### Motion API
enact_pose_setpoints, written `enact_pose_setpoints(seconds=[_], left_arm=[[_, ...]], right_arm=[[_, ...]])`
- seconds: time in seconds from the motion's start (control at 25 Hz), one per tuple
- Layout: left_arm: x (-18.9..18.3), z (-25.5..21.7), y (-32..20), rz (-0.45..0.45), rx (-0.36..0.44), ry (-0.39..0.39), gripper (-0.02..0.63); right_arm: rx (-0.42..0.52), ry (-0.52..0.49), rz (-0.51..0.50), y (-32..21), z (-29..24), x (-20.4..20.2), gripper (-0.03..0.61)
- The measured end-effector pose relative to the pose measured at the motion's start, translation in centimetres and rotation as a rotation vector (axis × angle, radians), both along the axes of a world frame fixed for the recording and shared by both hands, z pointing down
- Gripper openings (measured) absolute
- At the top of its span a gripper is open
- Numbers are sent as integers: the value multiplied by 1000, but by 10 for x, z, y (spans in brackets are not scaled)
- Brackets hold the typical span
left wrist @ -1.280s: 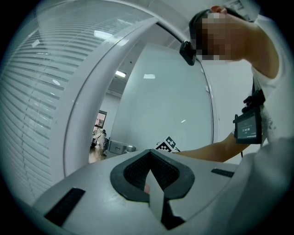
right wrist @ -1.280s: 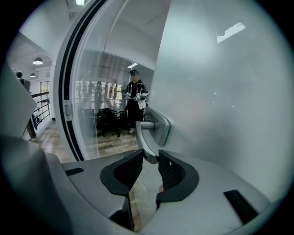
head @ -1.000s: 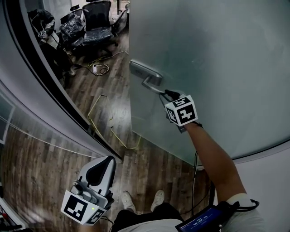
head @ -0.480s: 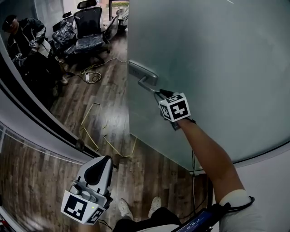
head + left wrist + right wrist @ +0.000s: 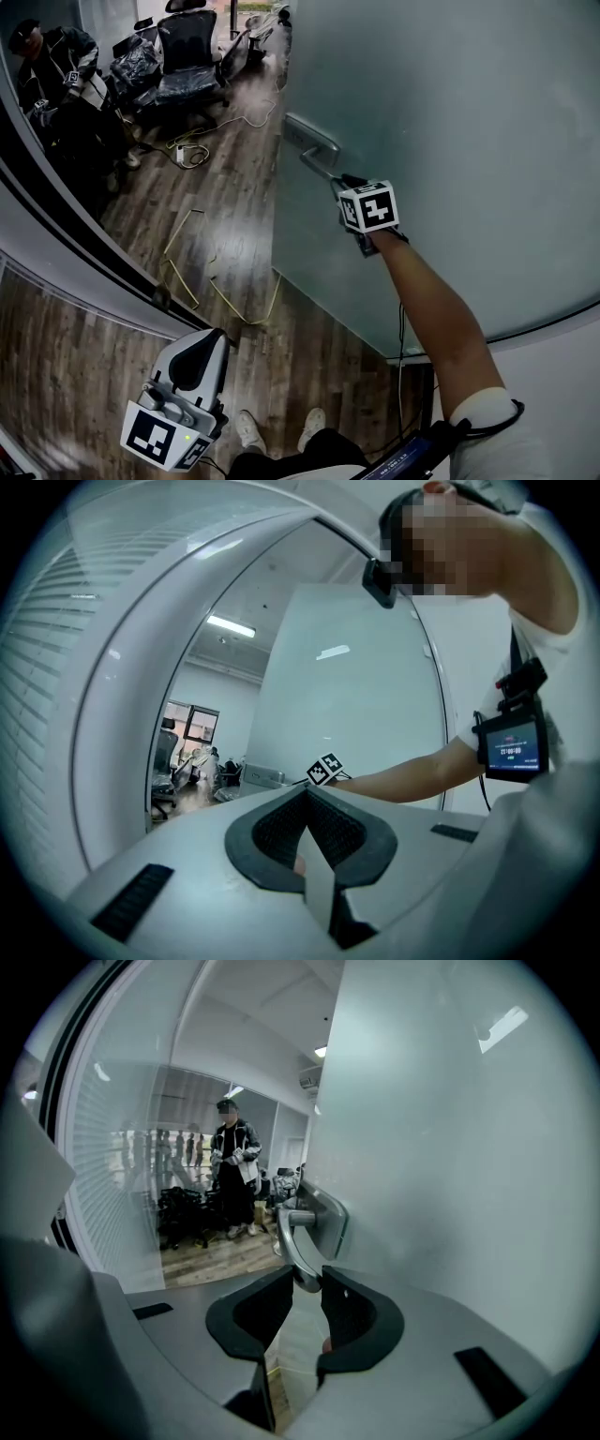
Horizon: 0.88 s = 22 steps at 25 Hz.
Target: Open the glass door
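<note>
**A:** Where did the glass door (image 5: 450, 141) stand?

**B:** It filled the upper right of the head view, one frosted pane. Its free edge ran down the middle of the picture. Past that edge the wood floor (image 5: 216, 216) of the room showed, so there was an open gap between the door and the wall (image 5: 37, 225) on the left.

**A:** And the handle (image 5: 319, 159)?

**B:** It was a metal lever on a plate, set close to the door's free edge, in the upper part of what showed of the pane.

**A:** Which gripper was on it?

**B:** The right gripper (image 5: 339, 183), at the end of an outstretched forearm (image 5: 427, 300). In the right gripper view its jaws were closing. The end of the lever sat between their tips, and both tips were against the metal, so it was gripping the handle by its end.

**A:** What about the left gripper (image 5: 200, 349)?

**B:** It hung low at the bottom left of the head view, over the floor and well apart from the door. Its jaws were pressed together with nothing in them. Its own view looked across at the door and the reaching arm.

**A:** Was there anything else in the room?

**B:** There were black office chairs (image 5: 192, 52) at the far side, and a cable (image 5: 192, 150) lay on the floor in front of them. A person (image 5: 52, 66) in dark clothes stood near the wall at the top left.
</note>
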<state>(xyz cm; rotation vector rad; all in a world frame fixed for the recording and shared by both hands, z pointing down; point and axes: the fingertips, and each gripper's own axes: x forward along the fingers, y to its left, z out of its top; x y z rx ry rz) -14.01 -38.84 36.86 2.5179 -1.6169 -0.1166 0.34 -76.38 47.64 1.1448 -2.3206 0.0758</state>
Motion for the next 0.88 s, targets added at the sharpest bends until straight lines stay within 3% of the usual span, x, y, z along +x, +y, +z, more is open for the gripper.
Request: enact_pose_setpoints(seconds=[0.28, 0.48, 0.88], left_arm=[[-5, 6, 6, -2, -7, -9, 0], [-5, 5, 13, 13, -2, -7, 0], [-16, -8, 35, 80, 49, 14, 0]], right_arm=[[17, 29, 19, -7, 5, 2, 100], [133, 73, 34, 3, -12, 8, 100], [350, -89, -7, 138, -101, 18, 98]])
